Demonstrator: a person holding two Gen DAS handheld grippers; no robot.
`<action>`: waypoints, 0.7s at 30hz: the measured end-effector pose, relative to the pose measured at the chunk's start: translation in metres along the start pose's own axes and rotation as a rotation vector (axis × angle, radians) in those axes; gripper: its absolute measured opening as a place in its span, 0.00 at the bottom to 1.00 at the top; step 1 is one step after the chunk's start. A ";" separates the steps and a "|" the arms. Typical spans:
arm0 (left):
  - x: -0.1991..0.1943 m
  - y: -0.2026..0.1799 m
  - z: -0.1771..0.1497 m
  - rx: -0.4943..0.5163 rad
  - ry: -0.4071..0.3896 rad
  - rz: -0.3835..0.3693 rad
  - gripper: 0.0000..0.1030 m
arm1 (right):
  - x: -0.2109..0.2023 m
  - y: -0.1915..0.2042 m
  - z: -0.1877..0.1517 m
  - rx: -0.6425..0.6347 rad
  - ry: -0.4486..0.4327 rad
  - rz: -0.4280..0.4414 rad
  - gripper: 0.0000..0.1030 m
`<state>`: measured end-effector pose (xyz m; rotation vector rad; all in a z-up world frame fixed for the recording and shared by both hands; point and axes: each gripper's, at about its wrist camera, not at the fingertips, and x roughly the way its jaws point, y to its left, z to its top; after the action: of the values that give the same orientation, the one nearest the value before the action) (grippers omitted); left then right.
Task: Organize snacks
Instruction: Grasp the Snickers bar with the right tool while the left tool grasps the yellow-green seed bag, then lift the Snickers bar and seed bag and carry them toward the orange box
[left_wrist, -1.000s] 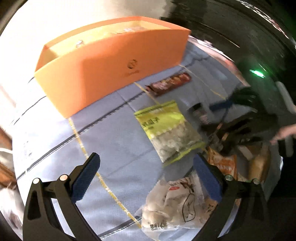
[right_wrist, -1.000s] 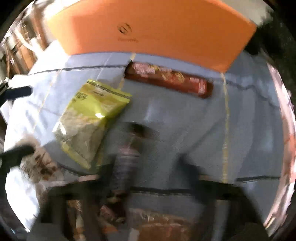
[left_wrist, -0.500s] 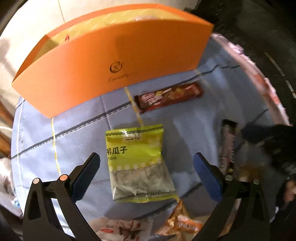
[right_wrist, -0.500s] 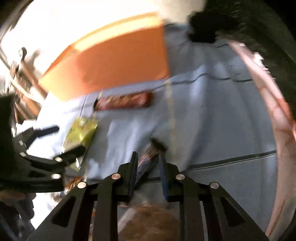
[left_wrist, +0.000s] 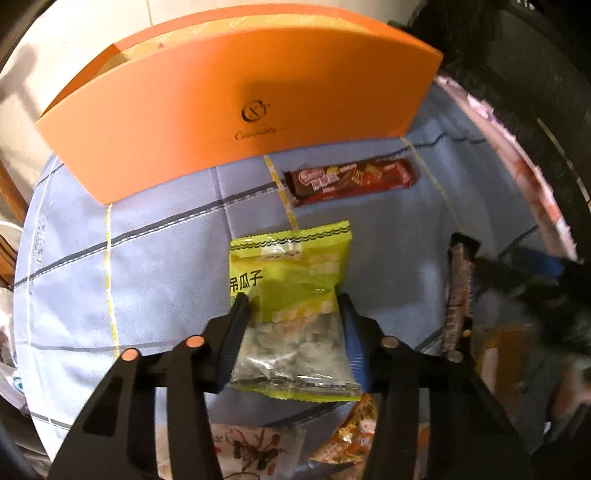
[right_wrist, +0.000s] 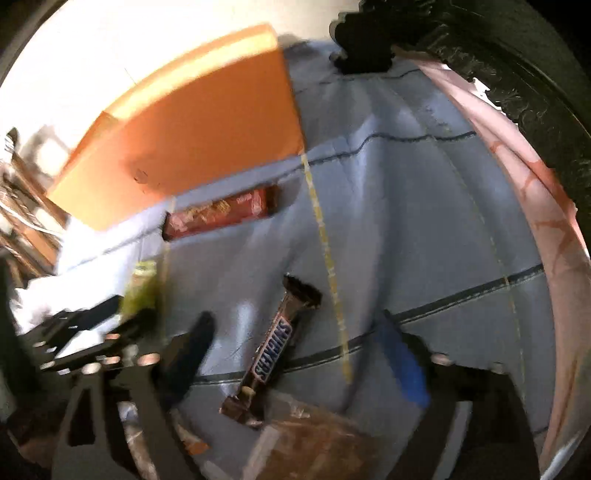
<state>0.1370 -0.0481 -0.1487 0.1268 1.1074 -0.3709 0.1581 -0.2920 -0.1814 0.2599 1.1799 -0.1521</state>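
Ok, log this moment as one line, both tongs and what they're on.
left tongs: just closing, pads on green seed bag | right tongs: just opened, Snickers bar lying free on cloth | orange box: behind

My left gripper (left_wrist: 293, 304) is showing two black plastic arms with long slotted cut-outs, each arm narrowing toward a finger faced with a blue pad (left_wrist: 354, 345). Round copper-coloured screw heads (left_wrist: 194, 342) are catching the light along the tops of the arms, two on one side and duller silver ones on the other. My right gripper (right_wrist: 295, 334) is looking the same in build: a black frame, open triangular windows in the arms, pale round screw heads, and a bright blue ribbed pad (right_wrist: 402, 363) on one finger, the other finger coming out dark and smeared by blur.
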 end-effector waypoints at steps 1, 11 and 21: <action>-0.007 0.004 -0.001 -0.001 -0.010 -0.012 0.35 | 0.006 0.005 -0.001 0.000 0.006 -0.062 0.93; -0.021 0.017 -0.001 0.009 -0.061 -0.095 0.23 | -0.005 0.008 -0.022 0.071 0.009 -0.043 0.18; -0.040 0.026 0.003 -0.001 -0.089 -0.101 0.09 | -0.062 -0.002 -0.032 0.104 -0.097 0.150 0.15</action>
<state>0.1333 -0.0153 -0.1139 0.0533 1.0282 -0.4623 0.1057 -0.2864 -0.1353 0.4264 1.0530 -0.0936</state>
